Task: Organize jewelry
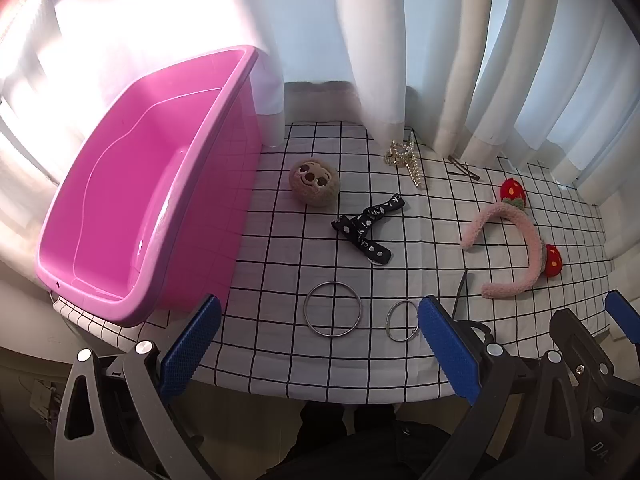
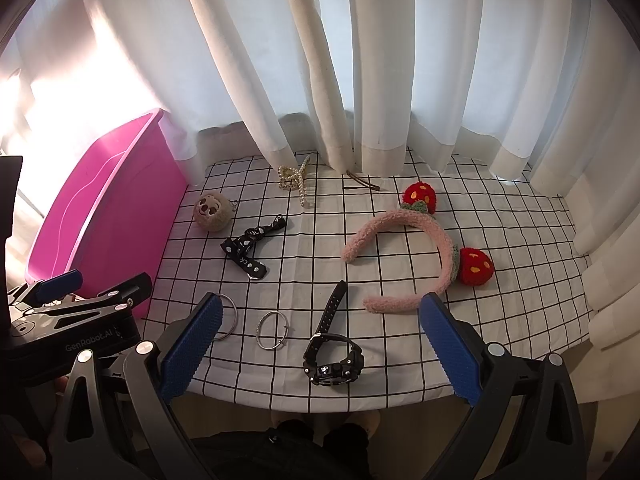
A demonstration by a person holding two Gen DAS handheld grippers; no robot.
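1. Black watch (image 2: 334, 356): lies on the checked bench (image 2: 500, 240) near its front edge, strap running away toward the curtain.
2. Right claw (image 2: 320, 344): gaping, empty, watch directly ahead between its fingers (nearer hand, I judge).
3. Left claw (image 1: 320, 340): spread wide, empty, facing two bangles (image 1: 333, 309).
4. Pink bin (image 1: 132, 184): empty, far left.

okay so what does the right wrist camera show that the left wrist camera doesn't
Only the right wrist view shows the whole black watch; the left shows only its strap tip. Only the left wrist view looks into the pink bin, which has nothing in it. Both share the pink headband, pearl claw clip, black bow, plush ball and two silver bangles on the checked cloth.
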